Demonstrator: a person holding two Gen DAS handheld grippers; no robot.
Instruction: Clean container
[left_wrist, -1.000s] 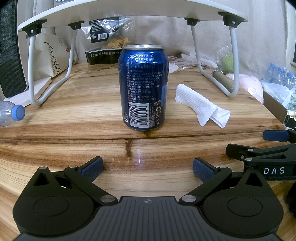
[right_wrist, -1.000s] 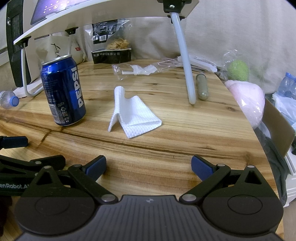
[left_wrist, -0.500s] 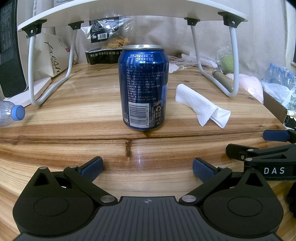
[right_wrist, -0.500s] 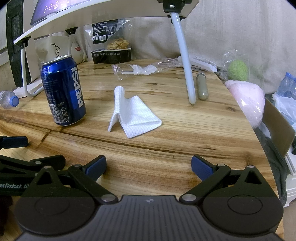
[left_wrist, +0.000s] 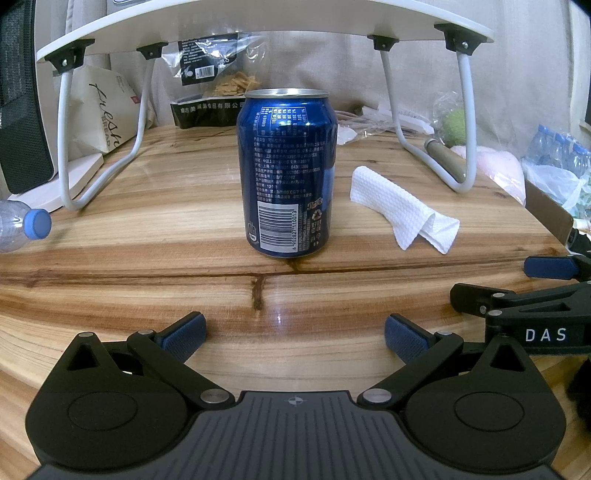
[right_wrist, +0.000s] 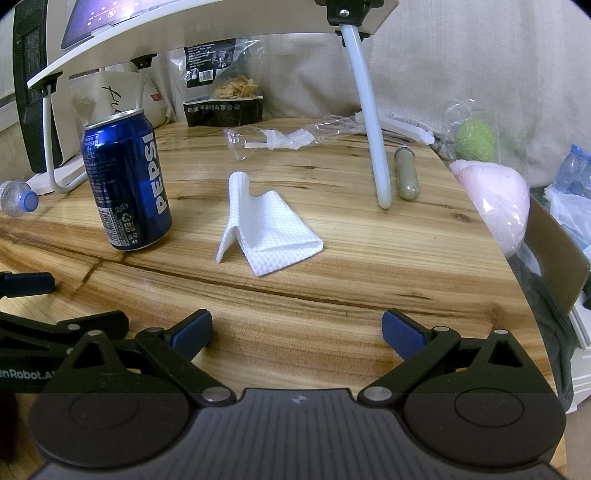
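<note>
Left wrist view: can upright mid-table, barcode facing camera, smooth glossy metal, straight ahead of left gripper; fingers spread, holding nothing, likely lined up for grasp. Folded paper towel just beside can.

Right wrist view: right gripper fingers spread, empty, facing towel, soft, waffle-textured; glossy wooden table.

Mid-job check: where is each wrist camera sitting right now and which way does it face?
Left wrist: behind the open left hand-held gripper, low over the table, facing the blue can; the right hand-held gripper pokes in at right.
Right wrist: behind the open right hand-held gripper, facing the white folded wipe.
Both show can, wipe and white stand.
</note>
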